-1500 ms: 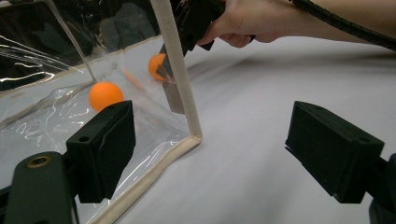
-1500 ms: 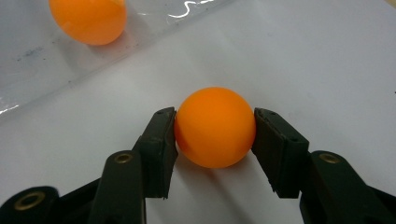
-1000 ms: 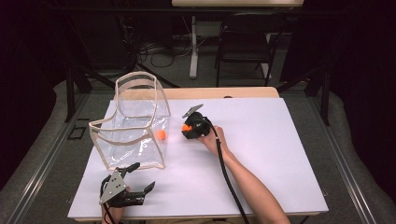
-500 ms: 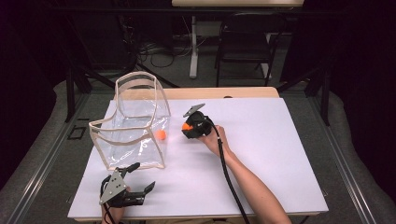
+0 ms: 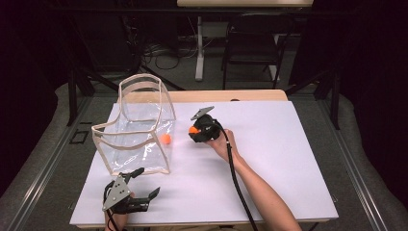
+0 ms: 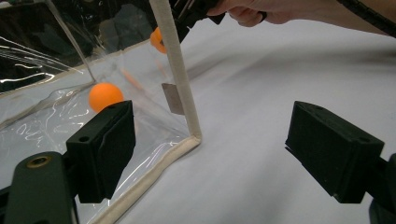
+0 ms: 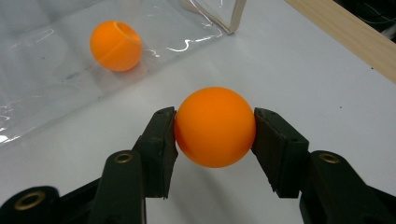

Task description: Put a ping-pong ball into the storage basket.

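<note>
My right gripper (image 5: 194,130) is shut on an orange ball (image 7: 215,126), held just above the white table surface beside the clear bag. The clear plastic bag (image 5: 137,130) with beige trim lies open on its side at the table's left. A second orange ball (image 5: 165,139) rests inside the bag near its right wall; the same ball (image 7: 116,45) lies ahead and to the left in the right gripper view. My left gripper (image 5: 144,185) stands open near the table's front edge, its jaws either side of the bag's near corner (image 6: 194,137).
The white table cover (image 5: 288,154) spreads wide to the right of the bag. A wooden strip (image 5: 231,96) runs along the far edge. A chair (image 5: 250,48) and cables stand on the dark floor beyond the table.
</note>
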Tool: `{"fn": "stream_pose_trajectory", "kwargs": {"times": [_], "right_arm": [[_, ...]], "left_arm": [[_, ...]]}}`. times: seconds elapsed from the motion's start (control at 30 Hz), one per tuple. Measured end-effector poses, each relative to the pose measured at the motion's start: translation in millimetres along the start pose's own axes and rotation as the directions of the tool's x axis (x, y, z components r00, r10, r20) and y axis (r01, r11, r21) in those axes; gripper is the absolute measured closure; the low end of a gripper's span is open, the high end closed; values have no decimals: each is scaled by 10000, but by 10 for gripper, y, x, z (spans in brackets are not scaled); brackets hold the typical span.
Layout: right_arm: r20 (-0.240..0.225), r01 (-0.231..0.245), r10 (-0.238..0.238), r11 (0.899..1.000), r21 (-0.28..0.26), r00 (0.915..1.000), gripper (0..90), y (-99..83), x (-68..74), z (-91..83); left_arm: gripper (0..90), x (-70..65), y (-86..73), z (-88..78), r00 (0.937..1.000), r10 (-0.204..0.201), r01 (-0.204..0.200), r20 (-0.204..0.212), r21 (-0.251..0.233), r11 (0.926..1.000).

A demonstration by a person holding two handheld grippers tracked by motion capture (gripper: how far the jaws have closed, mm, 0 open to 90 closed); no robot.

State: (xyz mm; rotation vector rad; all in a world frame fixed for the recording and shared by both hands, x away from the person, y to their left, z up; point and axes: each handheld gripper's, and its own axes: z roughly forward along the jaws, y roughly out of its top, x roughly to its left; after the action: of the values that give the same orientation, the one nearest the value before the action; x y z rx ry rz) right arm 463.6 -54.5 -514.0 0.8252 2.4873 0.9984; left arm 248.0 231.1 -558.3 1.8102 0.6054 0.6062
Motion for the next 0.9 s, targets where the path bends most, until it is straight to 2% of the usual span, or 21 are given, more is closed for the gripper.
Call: {"fn": "stream_pose_trajectory", "kwargs": {"times": [0.9], "right_arm": [[103,248,-245,9990,-373,9996,501,46,13,-199]], "left_arm": [[157,-1,1,2,10000,-2,2,-7,-13,10000]]}}
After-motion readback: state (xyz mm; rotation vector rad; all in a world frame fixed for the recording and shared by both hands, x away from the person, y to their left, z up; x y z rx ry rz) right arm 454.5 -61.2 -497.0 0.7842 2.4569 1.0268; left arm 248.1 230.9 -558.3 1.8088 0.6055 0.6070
